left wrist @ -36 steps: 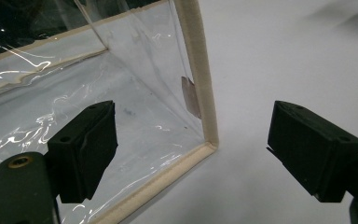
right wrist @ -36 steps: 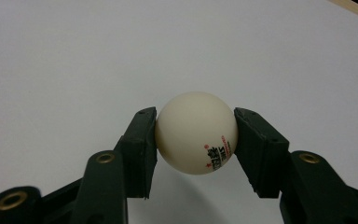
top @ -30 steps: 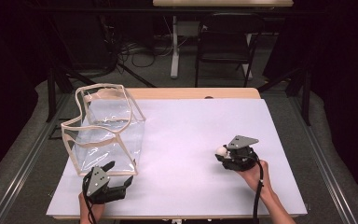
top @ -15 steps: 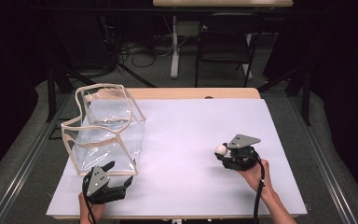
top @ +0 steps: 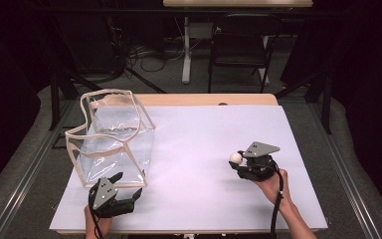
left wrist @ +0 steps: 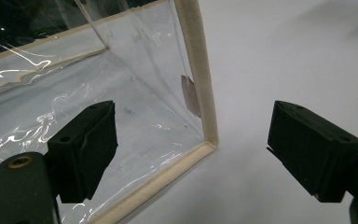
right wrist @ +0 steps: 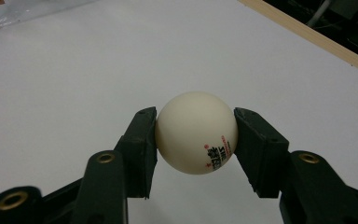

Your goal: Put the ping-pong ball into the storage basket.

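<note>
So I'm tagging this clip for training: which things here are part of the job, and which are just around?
Part of the job:
- white ball, clamped in the right gripper
- clear bag, upright and open
- left gripper, jaws apart at the bag's corner

Just around:
- white table
- folding chair
- floor cables

Light falls evenly from above on the white table (top: 199,149), which reads bright, while the room around and beyond it sinks into near black. The high view is soft and slightly grainy. Shadows on the tabletop are faint and diffuse. White glare streaks the clear bag (left wrist: 74,116) in the left gripper view. The ball (right wrist: 196,132) is sharp; the near jaws blur slightly.
</note>
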A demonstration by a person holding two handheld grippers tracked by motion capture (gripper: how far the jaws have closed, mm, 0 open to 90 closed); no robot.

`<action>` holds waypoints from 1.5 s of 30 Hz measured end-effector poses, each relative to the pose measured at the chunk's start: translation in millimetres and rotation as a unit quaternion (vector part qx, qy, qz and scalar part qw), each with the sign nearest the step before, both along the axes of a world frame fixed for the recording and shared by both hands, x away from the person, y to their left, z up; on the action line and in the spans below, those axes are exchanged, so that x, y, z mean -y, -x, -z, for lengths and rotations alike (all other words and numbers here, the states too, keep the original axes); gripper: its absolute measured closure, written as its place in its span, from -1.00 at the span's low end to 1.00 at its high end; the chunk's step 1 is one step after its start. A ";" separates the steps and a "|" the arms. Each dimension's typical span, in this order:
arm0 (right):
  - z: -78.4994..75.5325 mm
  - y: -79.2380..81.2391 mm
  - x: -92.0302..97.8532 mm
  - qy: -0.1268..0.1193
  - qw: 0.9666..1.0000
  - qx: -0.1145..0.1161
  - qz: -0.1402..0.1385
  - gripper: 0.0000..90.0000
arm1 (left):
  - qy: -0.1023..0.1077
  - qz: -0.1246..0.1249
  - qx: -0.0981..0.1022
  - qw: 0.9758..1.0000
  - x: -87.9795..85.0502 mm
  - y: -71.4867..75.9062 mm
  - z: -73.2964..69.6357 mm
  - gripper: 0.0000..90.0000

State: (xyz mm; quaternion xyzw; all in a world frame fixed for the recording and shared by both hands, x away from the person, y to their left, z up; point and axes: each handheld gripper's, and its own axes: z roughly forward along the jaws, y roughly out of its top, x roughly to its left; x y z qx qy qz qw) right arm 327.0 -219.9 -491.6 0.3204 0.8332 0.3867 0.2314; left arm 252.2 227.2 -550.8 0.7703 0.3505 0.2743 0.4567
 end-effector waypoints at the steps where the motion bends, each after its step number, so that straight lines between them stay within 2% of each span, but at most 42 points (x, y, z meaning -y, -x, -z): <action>1: -0.7 0.0 -0.1 -0.001 1.000 0.000 0.001 0.13 | 0.000 0.000 0.000 1.000 0.0 0.1 0.0 -0.65; 23: -24.2 -5.1 -8.9 -0.014 1.000 0.024 -0.012 0.13 | 0.002 0.000 0.000 1.000 1.6 0.2 0.4 -0.65; 45: -36.8 -24.7 -26.0 -0.019 0.999 0.034 -0.027 0.13 | -0.001 0.001 0.000 1.000 1.8 -0.6 0.5 -0.65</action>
